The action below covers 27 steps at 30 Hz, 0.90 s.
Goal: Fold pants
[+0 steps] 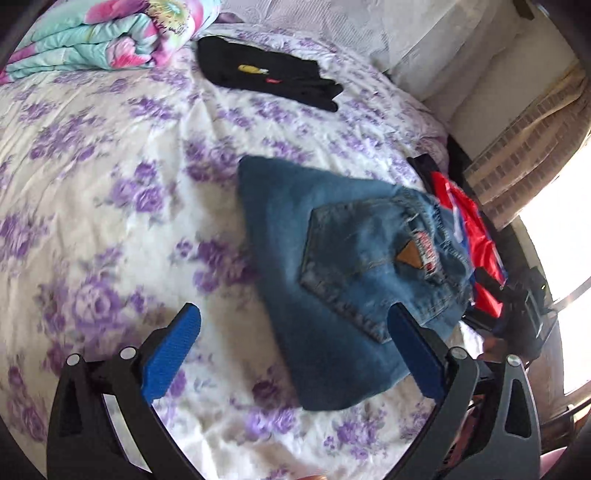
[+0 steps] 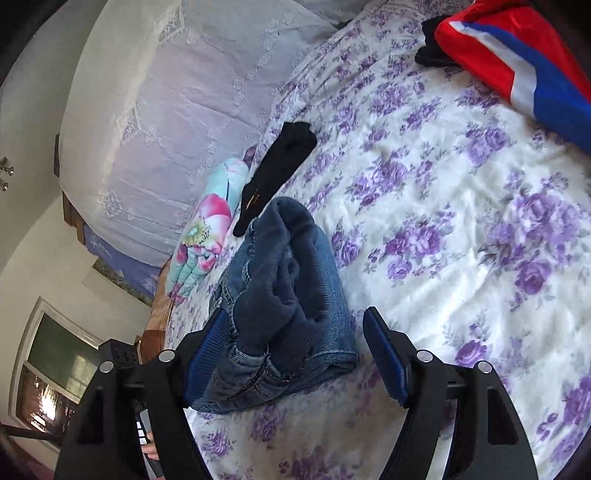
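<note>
Most of the folding looks done: the jeans (image 1: 332,280) lie as a compact bundle on the floral bedsheet (image 1: 110,184), centre-right in the left wrist view, with a back pocket and its tan patch facing up. Seen from the right wrist, the same jeans (image 2: 291,306) sit at lower centre, showing stacked layers and a rolled, somewhat lumpy open end (the waistband seams bulge toward the lower left). What seems left, at a guess, is a last tidy or flattening of that end, or setting the bundle beside the other clothes: a black garment (image 1: 266,70) at upper centre and a red, white and blue one (image 1: 469,236) at the right edge. The left gripper (image 1: 295,354) has its fingers spread wide and holds nothing; its right blue pad (image 1: 413,354) overlaps the near edge of the denim in the picture, though contact cannot be told. The right gripper (image 2: 295,354) is likewise spread wide, straddling the bundle's near end; its left pad (image 2: 207,354) sits right against the denim, perhaps touching, while the other stands apart over bare sheet. A folded floral quilt (image 1: 92,33) fills the upper left.
</note>
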Each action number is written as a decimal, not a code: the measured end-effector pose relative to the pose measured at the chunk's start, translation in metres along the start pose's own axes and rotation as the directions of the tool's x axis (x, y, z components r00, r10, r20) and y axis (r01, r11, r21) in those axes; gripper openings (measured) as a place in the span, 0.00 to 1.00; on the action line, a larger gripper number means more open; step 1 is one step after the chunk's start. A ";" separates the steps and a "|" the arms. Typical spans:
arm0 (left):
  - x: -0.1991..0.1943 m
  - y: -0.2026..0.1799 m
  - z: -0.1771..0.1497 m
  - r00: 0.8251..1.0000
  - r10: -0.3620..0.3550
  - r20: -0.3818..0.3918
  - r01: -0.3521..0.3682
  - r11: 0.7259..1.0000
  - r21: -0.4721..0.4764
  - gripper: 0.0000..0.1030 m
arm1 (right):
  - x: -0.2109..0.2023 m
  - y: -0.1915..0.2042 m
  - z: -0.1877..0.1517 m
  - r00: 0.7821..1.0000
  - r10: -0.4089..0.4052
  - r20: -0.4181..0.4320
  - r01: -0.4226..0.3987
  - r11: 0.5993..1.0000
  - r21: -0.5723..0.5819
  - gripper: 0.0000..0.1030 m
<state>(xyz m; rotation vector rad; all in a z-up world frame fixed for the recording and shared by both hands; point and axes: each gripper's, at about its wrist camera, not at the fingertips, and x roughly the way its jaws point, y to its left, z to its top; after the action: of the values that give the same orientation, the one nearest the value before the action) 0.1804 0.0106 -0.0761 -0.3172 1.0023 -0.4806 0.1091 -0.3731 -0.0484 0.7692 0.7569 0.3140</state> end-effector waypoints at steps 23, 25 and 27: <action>-0.007 -0.012 -0.013 0.987 0.151 0.049 -0.154 0.986 0.065 0.96 | 0.015 0.011 -0.012 0.995 -0.093 -0.036 0.091 0.994 -0.061 0.88; -0.008 -0.011 -0.015 0.988 0.152 0.040 -0.154 0.986 0.062 0.96 | 0.015 0.012 -0.013 0.995 -0.093 -0.034 0.091 0.994 -0.060 0.88; -0.009 -0.010 -0.016 0.990 0.137 0.027 -0.138 0.989 0.049 0.96 | 0.015 0.012 -0.014 0.995 -0.094 -0.033 0.092 0.994 -0.058 0.88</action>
<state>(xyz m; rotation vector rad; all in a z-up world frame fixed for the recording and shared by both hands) 0.1605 0.0065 -0.0729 -0.2061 0.9799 -0.3756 0.1097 -0.3500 -0.0532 0.6739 0.8115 0.2645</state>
